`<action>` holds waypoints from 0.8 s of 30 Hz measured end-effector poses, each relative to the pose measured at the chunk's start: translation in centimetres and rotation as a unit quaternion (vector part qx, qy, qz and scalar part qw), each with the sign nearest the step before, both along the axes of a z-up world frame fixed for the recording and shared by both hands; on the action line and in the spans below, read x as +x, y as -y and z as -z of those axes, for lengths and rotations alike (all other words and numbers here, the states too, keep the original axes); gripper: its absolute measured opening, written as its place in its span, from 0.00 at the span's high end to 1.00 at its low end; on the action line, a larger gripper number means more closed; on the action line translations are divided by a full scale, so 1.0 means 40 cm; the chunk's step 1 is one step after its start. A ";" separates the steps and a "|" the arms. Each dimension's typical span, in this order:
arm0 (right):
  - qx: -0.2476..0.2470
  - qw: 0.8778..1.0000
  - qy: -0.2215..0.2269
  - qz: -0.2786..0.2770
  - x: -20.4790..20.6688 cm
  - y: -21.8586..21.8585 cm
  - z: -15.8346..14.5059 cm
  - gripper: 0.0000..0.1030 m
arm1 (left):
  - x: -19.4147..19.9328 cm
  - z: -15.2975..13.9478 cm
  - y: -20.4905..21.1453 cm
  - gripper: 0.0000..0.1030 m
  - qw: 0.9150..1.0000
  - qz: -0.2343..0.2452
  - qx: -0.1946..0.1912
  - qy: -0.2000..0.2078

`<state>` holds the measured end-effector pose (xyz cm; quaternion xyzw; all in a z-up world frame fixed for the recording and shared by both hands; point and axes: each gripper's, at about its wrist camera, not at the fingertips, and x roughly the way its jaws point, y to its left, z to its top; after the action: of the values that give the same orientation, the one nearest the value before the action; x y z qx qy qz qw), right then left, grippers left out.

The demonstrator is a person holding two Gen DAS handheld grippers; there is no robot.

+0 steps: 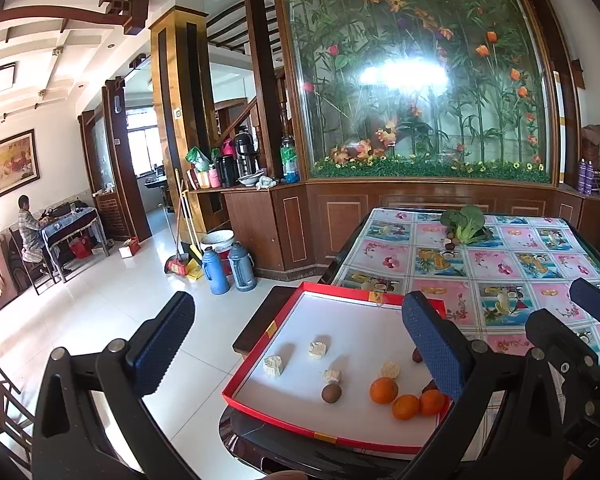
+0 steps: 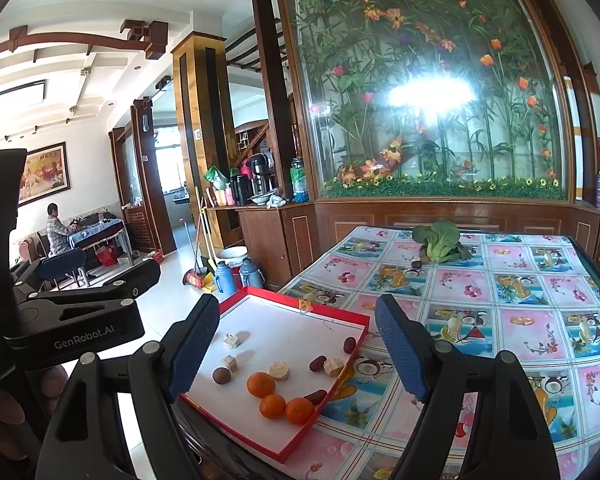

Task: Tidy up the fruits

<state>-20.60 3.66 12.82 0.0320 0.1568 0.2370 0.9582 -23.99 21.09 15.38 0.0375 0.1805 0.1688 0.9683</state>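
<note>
Oranges [image 2: 278,398] in tray [image 2: 260,296] | between right fingers [image 2: 192,350], untouched

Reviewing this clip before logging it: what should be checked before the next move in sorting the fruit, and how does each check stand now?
1. Left gripper open and empty: ok.
2. Right gripper open and empty: ok.
3. Red tray fully on the table: not ok, its left corner overhangs the edge.
4. Three oranges grouped in the tray: ok.
5. All fruit gathered in the tray: not ok, small brown fruits lie beside the leafy greens at the far end.
6. Red dates grouped: not ok, scattered.
</note>
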 end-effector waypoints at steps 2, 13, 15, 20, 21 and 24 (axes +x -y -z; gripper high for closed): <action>0.001 1.000 0.001 0.001 0.000 0.001 -0.001 0.22 | 0.000 0.001 0.000 0.00 1.000 0.001 0.000 0.000; -0.001 1.000 -0.001 0.001 -0.001 0.005 0.002 0.22 | -0.004 0.006 -0.001 0.00 1.000 0.005 -0.006 -0.001; -0.001 1.000 -0.001 0.000 -0.001 0.005 0.002 0.22 | -0.004 0.006 -0.001 0.00 1.000 0.006 -0.006 -0.001; -0.002 1.000 -0.004 0.000 0.001 0.004 0.003 0.22 | -0.005 0.005 -0.003 0.00 1.000 0.008 -0.008 -0.001; -0.001 1.000 -0.005 0.000 0.000 0.005 0.005 0.22 | -0.004 0.005 -0.003 0.00 1.000 0.007 -0.008 -0.001; -0.001 1.000 -0.006 0.000 -0.001 0.003 0.004 0.22 | -0.004 0.005 -0.002 0.00 1.000 0.006 -0.007 -0.001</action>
<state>-20.64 3.52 12.64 0.0321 0.1624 0.2371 0.9573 -24.14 21.17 15.17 0.0320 0.1819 0.1617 0.9694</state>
